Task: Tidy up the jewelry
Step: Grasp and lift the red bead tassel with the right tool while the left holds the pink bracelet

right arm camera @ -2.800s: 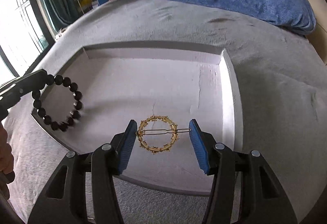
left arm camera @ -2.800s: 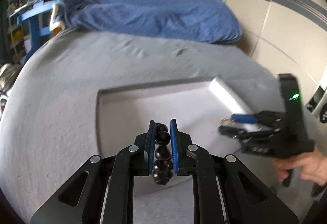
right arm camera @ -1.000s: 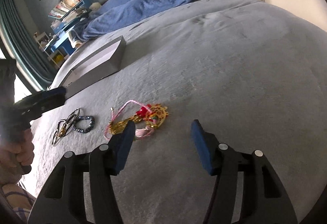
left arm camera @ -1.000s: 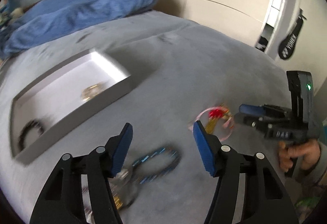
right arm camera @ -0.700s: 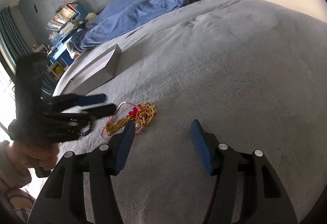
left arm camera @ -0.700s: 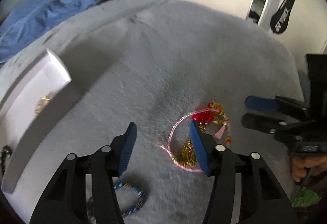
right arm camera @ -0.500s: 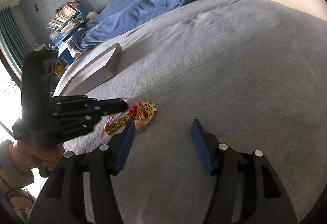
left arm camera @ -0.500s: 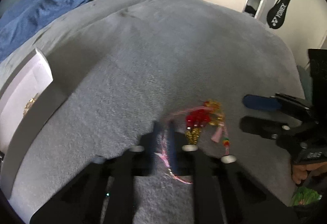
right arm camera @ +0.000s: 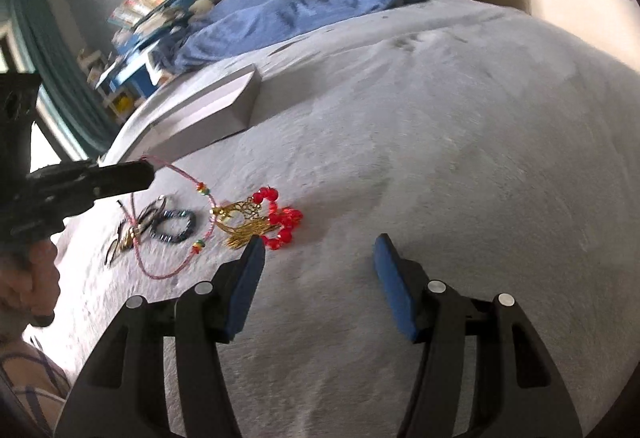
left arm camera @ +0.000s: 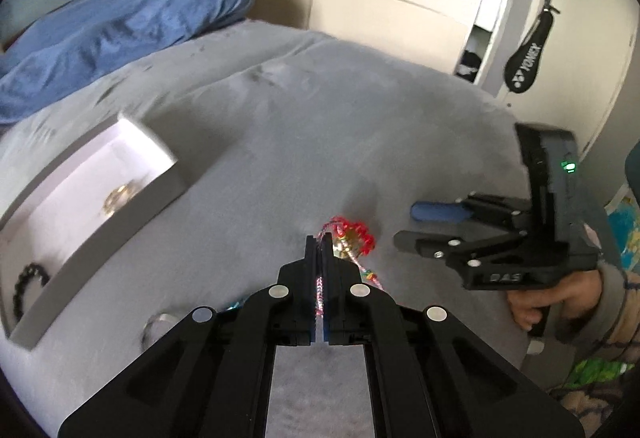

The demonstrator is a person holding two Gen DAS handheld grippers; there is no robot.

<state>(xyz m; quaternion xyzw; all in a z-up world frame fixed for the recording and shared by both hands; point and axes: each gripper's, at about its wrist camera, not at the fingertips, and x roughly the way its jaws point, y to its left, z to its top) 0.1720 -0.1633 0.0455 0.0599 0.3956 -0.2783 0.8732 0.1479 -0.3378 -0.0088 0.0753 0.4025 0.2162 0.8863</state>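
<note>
While my left tongs (left arm camera: 319,238) are clenched on the pink cord (right arm camera: 176,174) of the tasselled charm, my right tongs (right arm camera: 318,250) sit released, pads wide apart, over bare grey blanket (right arm camera: 440,138).

The cord runs up from the blanket into the left tips in the right view. Its red beads (right arm camera: 280,222) and gold tassel (right arm camera: 244,226) lie on the blanket at about 11 o'clock from my right tongs, just beside the left pad.

Count on the blanket: one dark blue bead bracelet (right arm camera: 174,226) and a tangle of thin bangles (right arm camera: 132,230) further toward 9 o'clock; can't tell how many bangles.

One grey tray (left arm camera: 168,182) sits at 10 o'clock in the left view, holding two pieces: one gold hair clip (left arm camera: 120,196) and one black bead bracelet (left arm camera: 26,288). One blue duvet (left arm camera: 120,34) is bunched at the far end.
</note>
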